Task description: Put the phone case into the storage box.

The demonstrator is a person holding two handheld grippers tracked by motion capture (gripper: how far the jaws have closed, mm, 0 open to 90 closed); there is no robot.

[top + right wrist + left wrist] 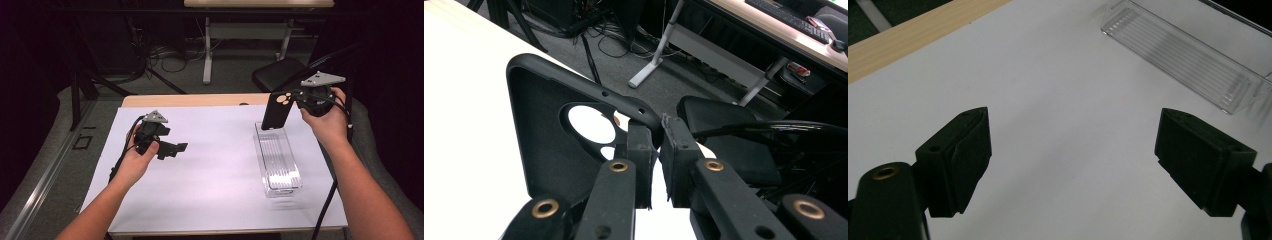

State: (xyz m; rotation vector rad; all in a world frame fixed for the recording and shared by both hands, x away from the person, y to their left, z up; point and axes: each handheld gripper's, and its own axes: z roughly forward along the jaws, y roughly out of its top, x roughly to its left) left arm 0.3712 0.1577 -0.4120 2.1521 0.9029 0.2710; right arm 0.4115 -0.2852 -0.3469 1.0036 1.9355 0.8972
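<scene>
We read the work in hand as putting the black phone case (pixel 274 111) into the clear tray (pixel 278 162): our right gripper (pixel 300 101) has its jaws pressed together on the case's upper edge by the camera cut-out, so the case hangs upright just above the tray's far end, its lower edge near the rim, though we cannot quite tell from the high view whether it touches. Pinching the edge leaves the case's body free to go down between the tray's long walls. Our left gripper (pixel 176 148) hangs over the white sheet (pixel 210 175) with its jaws spread and nothing between them, well apart from the tray, perhaps kept ready to steady it. The tray is narrow, so the case likely needs turning lengthwise; the open sheet to its left gives ample room, while the table's right edge lies near.
</scene>
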